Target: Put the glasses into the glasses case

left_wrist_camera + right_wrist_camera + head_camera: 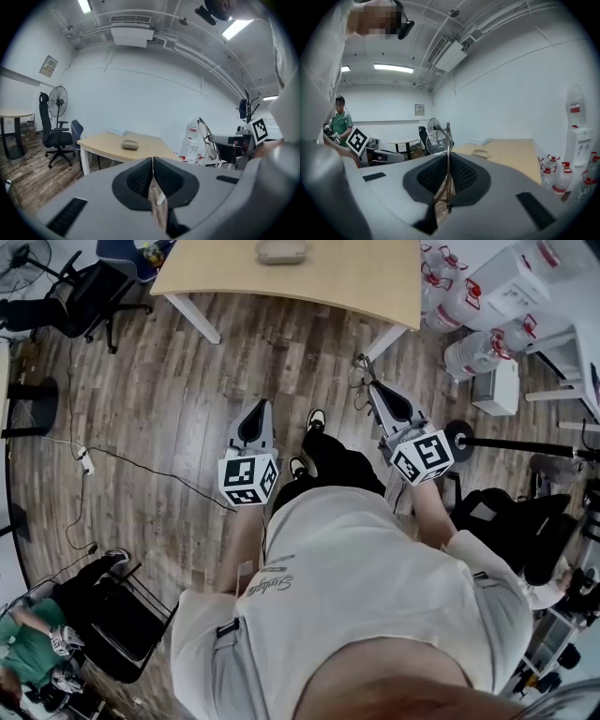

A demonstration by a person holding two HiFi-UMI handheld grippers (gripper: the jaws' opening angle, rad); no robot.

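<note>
Right gripper (448,157) is clamped on the glasses (438,140), with the lenses upright just beyond its tips. Left gripper (153,161) is closed and empty. Glasses case (130,145) lies ahead of both on the worktop (98,140). Shirt lettering (272,585) is unreadable.

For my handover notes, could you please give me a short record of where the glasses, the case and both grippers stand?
glasses: held by the right gripper
glasses case: on the table, away from both grippers
left gripper: shut, nothing in it
right gripper: shut on the glasses
task state: glasses not yet in the glasses case
</note>
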